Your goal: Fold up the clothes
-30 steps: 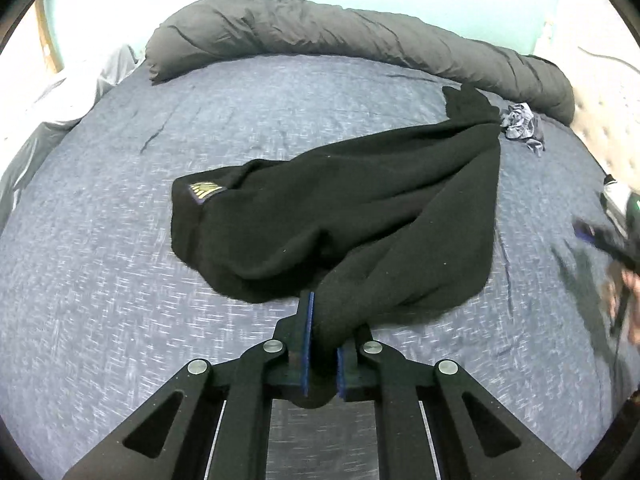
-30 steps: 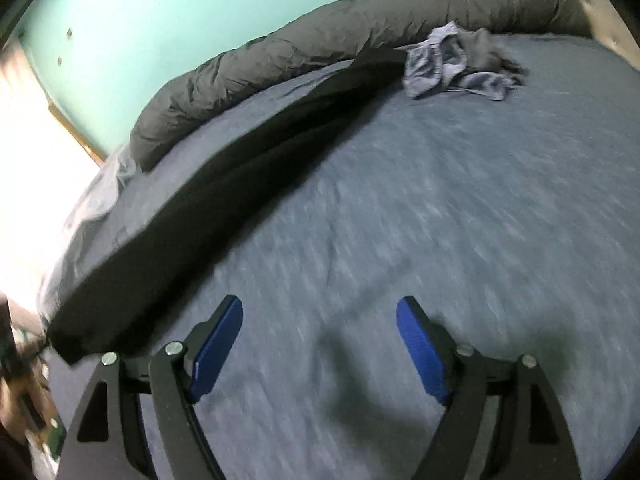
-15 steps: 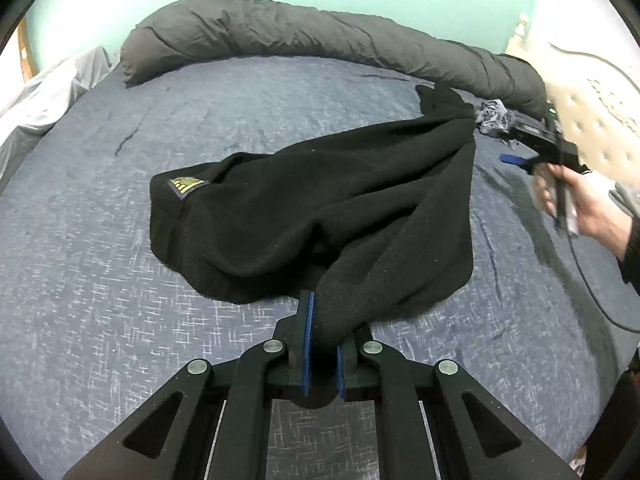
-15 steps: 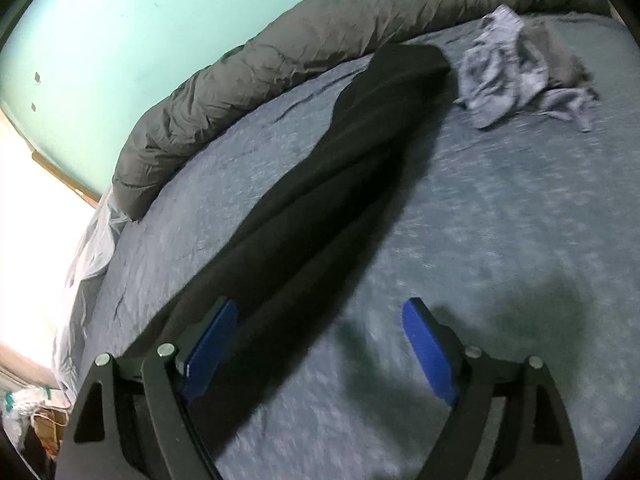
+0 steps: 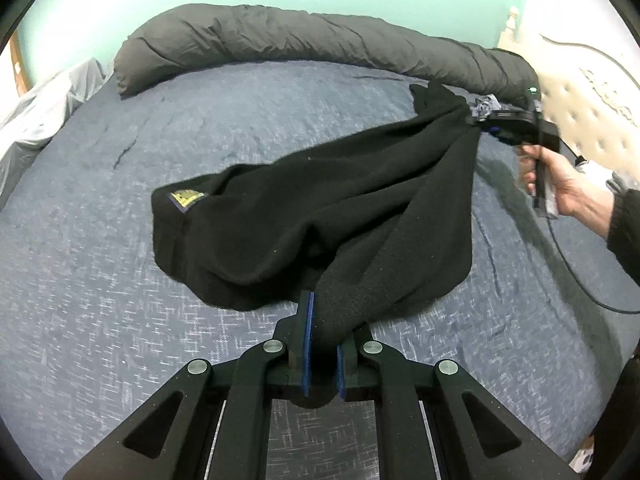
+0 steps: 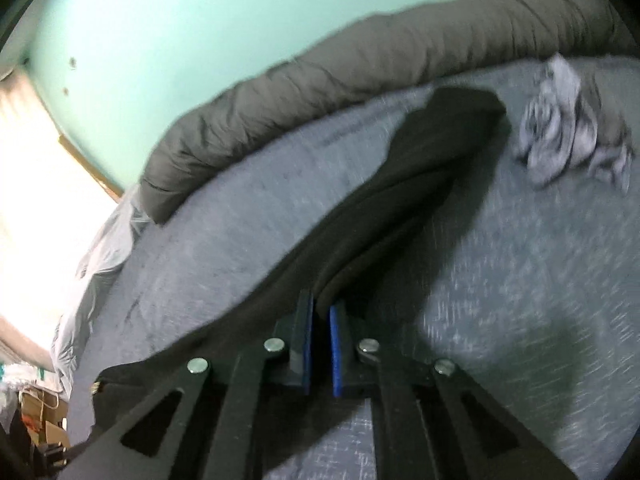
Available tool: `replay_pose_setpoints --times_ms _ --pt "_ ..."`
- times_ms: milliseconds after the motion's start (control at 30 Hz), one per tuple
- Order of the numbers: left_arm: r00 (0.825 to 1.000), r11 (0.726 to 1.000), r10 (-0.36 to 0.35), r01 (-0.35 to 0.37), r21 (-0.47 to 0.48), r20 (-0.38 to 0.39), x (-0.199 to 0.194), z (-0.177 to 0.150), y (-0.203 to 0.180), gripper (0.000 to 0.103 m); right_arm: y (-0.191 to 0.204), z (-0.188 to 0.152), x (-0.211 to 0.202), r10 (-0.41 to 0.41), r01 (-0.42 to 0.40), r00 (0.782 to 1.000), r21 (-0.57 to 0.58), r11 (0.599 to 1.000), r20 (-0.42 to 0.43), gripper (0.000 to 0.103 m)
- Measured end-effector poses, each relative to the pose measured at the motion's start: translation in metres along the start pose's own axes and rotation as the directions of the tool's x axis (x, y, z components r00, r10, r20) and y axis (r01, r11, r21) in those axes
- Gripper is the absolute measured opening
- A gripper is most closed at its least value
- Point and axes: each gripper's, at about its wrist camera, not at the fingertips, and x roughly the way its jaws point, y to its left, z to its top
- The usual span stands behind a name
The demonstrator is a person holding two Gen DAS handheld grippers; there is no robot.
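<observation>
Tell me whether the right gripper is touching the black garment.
Touching. The right wrist view shows the right gripper with blue pads closed on a fold of the black garment.

Each gripper is built from matte black plastic links with triangular cut-outs, joined by round silver screws. The fingers [image 5: 307, 340] are lined with blue pads. A dark sleeve [image 5: 626, 220] is worn, and a black cable [image 5: 576, 276] is trailed from the right gripper [image 5: 486, 122].

We see the right gripper [image 6: 320, 316] with its blue pads pressed onto a fold of the black garment [image 6: 404, 200], which runs over the blue-grey bed cover [image 6: 520, 280] toward one o'clock, with a crumpled grey cloth [image 6: 572, 144] at two o'clock and a dark rolled duvet [image 6: 360, 76] behind.
</observation>
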Motion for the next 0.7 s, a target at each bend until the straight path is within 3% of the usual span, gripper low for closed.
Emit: replay_pose_setpoints --times_ms 233,433,567,700 --pt "0.998 0.999 0.049 -0.048 -0.023 0.049 -0.042 0.018 0.002 0.009 0.035 0.027 -0.093 0.068 -0.06 0.992 -0.069 0.996 0.111 0.006" --pt "0.991 0.996 0.077 -0.072 -0.046 0.107 -0.086 0.038 0.001 0.009 0.077 0.04 -0.194 0.085 -0.061 0.986 -0.162 0.985 0.144 0.006" --pt "0.987 0.994 0.096 -0.089 -0.059 0.132 -0.108 0.038 0.0 0.009 0.093 0.028 -0.245 0.07 -0.049 0.993 -0.205 0.978 0.097 0.006" --pt "0.985 0.991 0.121 -0.113 -0.071 0.12 -0.115 0.027 0.003 0.009 0.1 -0.004 -0.261 0.053 -0.045 0.998 -0.254 0.966 0.025 0.006"
